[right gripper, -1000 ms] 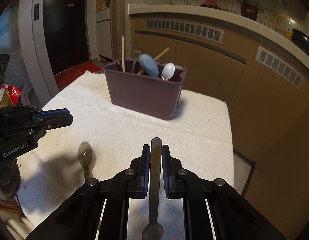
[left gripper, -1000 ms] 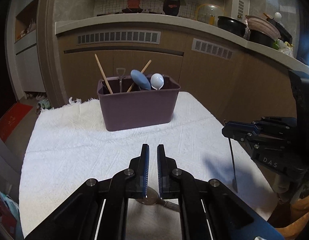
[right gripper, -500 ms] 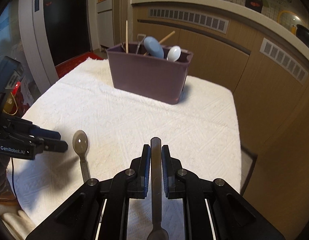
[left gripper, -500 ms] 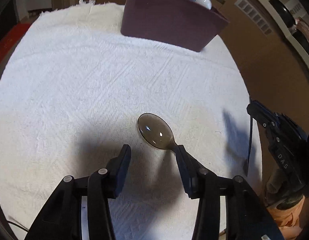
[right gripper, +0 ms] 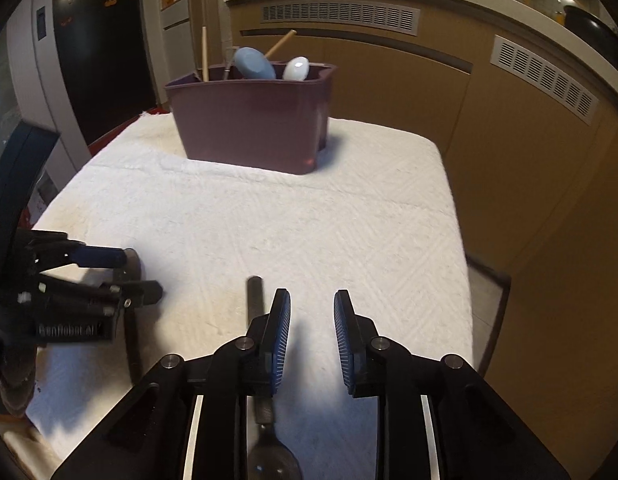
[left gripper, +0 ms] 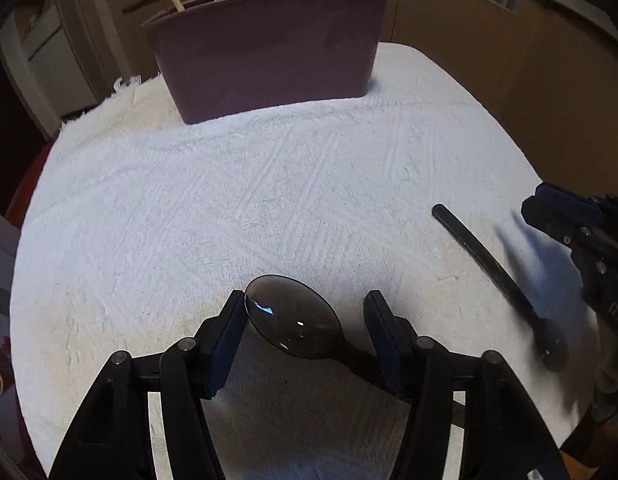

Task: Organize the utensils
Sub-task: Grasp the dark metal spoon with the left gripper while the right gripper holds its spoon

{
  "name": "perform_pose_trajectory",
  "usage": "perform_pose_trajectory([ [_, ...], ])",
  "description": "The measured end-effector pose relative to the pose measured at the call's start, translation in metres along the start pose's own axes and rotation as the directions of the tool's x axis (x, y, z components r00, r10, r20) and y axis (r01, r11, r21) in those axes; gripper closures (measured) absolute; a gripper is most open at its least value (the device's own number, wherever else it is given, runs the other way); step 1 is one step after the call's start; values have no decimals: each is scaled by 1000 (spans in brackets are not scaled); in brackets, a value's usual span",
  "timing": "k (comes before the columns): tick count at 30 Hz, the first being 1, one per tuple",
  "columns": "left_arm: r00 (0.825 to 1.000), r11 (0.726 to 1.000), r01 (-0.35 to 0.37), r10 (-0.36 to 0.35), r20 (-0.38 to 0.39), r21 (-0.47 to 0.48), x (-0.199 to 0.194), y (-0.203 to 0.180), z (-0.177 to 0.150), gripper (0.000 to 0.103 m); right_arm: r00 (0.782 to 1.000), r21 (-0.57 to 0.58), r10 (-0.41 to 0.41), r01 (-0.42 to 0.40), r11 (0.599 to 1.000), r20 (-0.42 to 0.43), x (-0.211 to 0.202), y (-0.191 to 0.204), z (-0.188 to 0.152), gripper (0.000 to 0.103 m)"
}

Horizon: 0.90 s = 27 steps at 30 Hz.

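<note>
A dark translucent spoon (left gripper: 293, 328) lies on the white towel (left gripper: 269, 200) with its bowl between the fingers of my open left gripper (left gripper: 305, 320). A second dark spoon (left gripper: 497, 276) lies flat at the right, beside my right gripper (left gripper: 581, 236). In the right wrist view my right gripper (right gripper: 311, 320) is open and empty; that spoon (right gripper: 255, 300) lies under its left finger. The left gripper (right gripper: 121, 276) shows at the left. The purple utensil holder (right gripper: 253, 120) stands at the back with chopsticks, a blue spoon and a white spoon in it.
The holder (left gripper: 265, 56) stands at the towel's far edge. The towel covers a small table (right gripper: 449, 208) that drops off on the right side. Brown cabinets (right gripper: 509, 120) stand behind and to the right. A dark doorway (right gripper: 97, 40) is at the left.
My right gripper opened and let its spoon go; the spoon now lies on the towel. My left gripper opened, tipped down and came around the other spoon's bowl.
</note>
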<state>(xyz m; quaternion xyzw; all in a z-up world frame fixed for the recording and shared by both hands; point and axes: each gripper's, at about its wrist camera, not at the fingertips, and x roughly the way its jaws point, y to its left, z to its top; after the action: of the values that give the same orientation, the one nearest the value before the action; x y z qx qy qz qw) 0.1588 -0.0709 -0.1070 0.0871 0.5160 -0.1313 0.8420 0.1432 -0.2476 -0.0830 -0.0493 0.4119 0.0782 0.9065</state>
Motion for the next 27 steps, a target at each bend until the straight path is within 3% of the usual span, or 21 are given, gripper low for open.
perform_pose_trajectory([
  [3, 999, 1000, -4, 4, 32, -5, -1, -3, -5, 51, 1000, 19, 2, -2, 1000, -11, 1, -3, -8, 76],
  [5, 999, 1000, -4, 3, 52, 9, 1, -13, -2, 62, 1000, 20, 7, -7, 1000, -18, 4, -1, -11, 73],
  [7, 997, 1000, 10, -11, 72, 23, 5, -16, 5, 65, 1000, 14, 15, -15, 1000, -24, 7, 2, -11, 72],
  [10, 991, 996, 70, -76, 111, 56, 5, -20, 6, 71, 999, 12, 29, -29, 1000, -22, 6, 5, -12, 71],
  [12, 982, 989, 129, -137, 127, 70, -1, -19, 0, 92, 999, 6, 27, -27, 1000, -18, 2, 5, -13, 70],
  [13, 976, 986, 140, -152, 155, 88, -9, -17, -2, 98, 1000, 2, 22, -22, 1000, -14, 0, 5, -14, 67],
  [16, 959, 982, 149, -172, 226, 114, -36, -7, -4, 98, 1000, -4, 10, -10, 1000, -5, -5, 6, -15, 57],
  [19, 947, 981, 158, -183, 266, 112, -55, 3, -7, 99, 1000, -14, 23, -23, 1000, -3, -6, 9, -15, 56],
  [25, 937, 981, 184, -195, 291, 64, -67, 25, -16, 99, 998, -43, 56, -57, 997, -30, 0, 21, -17, 56],
  [27, 942, 980, 197, -194, 274, 17, -64, 36, -16, 99, 998, -54, 57, -59, 997, -40, 1, 23, -17, 56],
])
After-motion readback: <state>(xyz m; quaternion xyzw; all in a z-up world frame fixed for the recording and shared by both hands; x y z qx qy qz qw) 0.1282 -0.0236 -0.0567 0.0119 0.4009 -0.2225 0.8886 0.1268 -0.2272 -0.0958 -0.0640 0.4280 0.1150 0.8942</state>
